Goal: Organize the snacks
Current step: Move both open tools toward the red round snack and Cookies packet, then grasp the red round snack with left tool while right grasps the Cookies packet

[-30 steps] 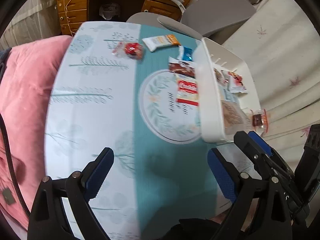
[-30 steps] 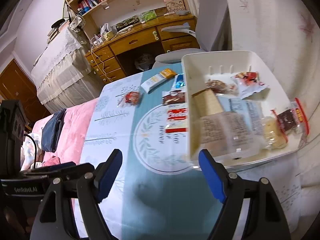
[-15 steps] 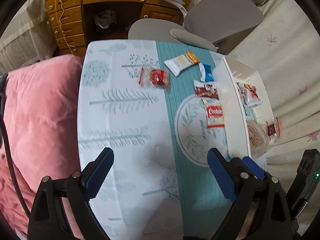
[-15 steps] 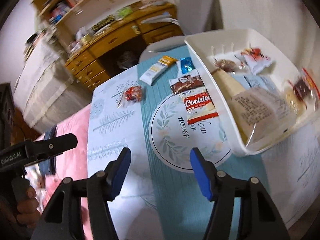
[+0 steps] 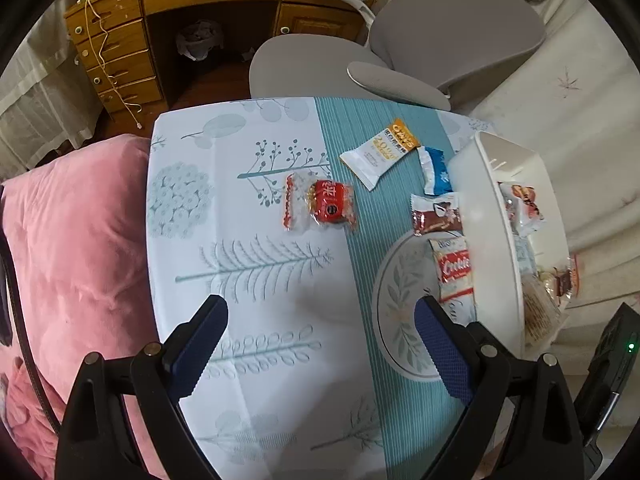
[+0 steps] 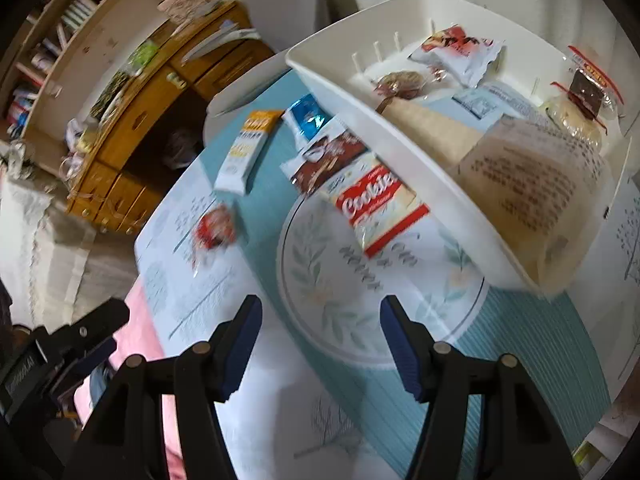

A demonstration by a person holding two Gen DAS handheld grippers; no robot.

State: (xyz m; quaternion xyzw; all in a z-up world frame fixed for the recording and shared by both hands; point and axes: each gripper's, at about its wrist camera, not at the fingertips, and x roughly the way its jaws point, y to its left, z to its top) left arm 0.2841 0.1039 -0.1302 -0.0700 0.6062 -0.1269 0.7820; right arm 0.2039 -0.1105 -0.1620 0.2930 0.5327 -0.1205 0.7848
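The left gripper hangs wide and empty above the patterned tablecloth, well short of the red clear-wrapped snack. The right gripper, partly spread, holds nothing; the red-and-white cookie packet lies ahead against the white plastic basket.

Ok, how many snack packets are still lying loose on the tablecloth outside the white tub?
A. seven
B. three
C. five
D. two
C. Outside the white tub lie five: the red-wrapped snack, the white-and-orange bar, the blue packet, the brown packet and the Cookies pack; every other packet sits inside the tub.
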